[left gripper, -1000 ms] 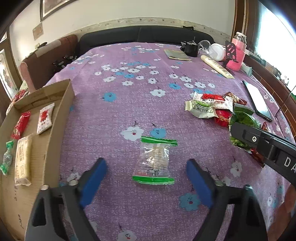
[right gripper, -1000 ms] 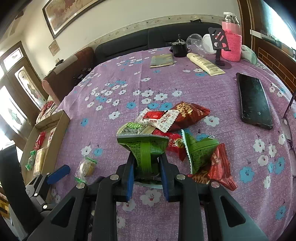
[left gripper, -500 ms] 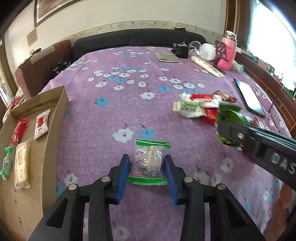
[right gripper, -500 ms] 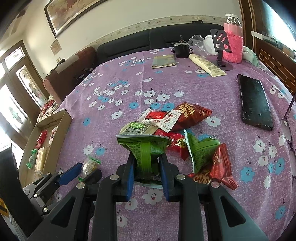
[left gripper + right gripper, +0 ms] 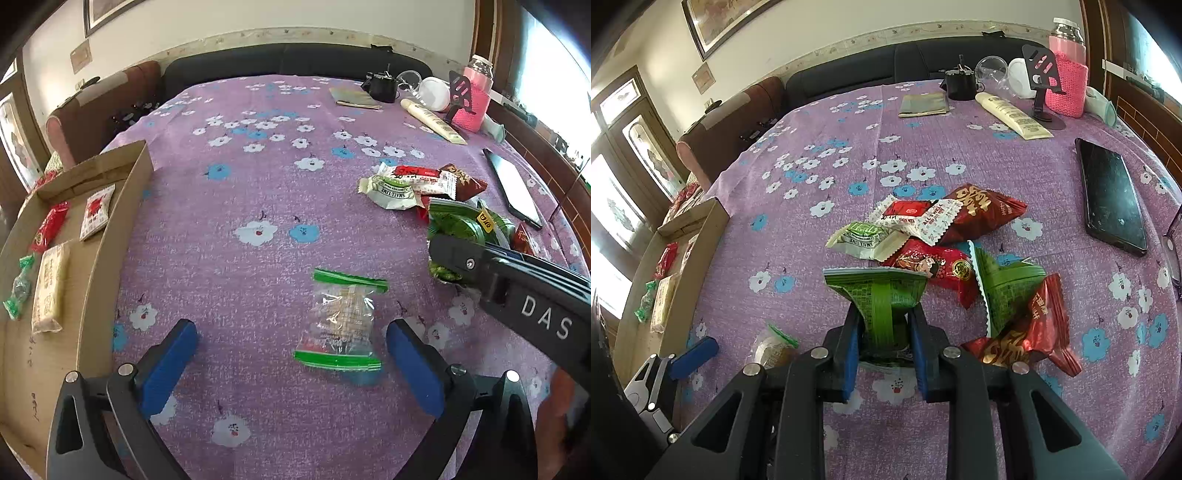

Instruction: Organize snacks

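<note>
Left claw reopening around clear packet, right claw gripping green packet, box holding snacks

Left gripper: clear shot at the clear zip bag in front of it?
Probably yes. The left gripper is opening wide, the clear zip bag lies flat between its fingers, untouched, nothing on top. The right gripper stands off to the side.

Purple tablecloth everywhere, dotted with white and blue flowers. The clear plastic snack packet has green strips top and bottom. Right gripper's blue pads pinch a green foil packet. Behind: a dark red foil bag with gold lettering, plain brown cardboard box, pink knitted bottle sleeve.
</note>
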Available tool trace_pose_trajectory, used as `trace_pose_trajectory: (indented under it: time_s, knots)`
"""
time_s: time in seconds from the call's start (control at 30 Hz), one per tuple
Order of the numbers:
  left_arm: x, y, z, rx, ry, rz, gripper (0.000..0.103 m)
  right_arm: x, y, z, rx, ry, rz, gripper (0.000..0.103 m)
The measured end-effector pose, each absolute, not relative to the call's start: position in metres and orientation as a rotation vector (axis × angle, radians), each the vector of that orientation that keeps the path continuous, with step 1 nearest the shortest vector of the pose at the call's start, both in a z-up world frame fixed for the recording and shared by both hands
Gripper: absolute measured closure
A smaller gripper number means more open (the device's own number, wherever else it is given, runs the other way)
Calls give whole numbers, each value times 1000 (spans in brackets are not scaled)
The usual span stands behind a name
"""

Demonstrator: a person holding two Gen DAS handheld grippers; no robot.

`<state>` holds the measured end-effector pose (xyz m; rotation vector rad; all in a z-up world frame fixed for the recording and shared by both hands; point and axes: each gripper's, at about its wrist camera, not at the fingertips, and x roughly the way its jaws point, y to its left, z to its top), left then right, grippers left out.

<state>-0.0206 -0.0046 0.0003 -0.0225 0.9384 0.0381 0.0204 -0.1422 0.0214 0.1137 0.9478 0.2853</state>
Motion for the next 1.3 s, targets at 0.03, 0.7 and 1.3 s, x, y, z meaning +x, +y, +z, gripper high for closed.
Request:
trace_pose_trajectory:
  time_s: [0.03, 0.7, 1.3]
  knots:
    - [-21, -4, 0, -24, 938, 37, 0, 21, -142, 21, 113, 949, 286, 80]
    - [-19, -4, -2, -24, 932, 37, 0, 22, -145, 18, 122, 960, 264, 80]
    - [-19, -4, 0, -23, 932, 37, 0, 26, -160, 18, 184, 978, 203, 80]
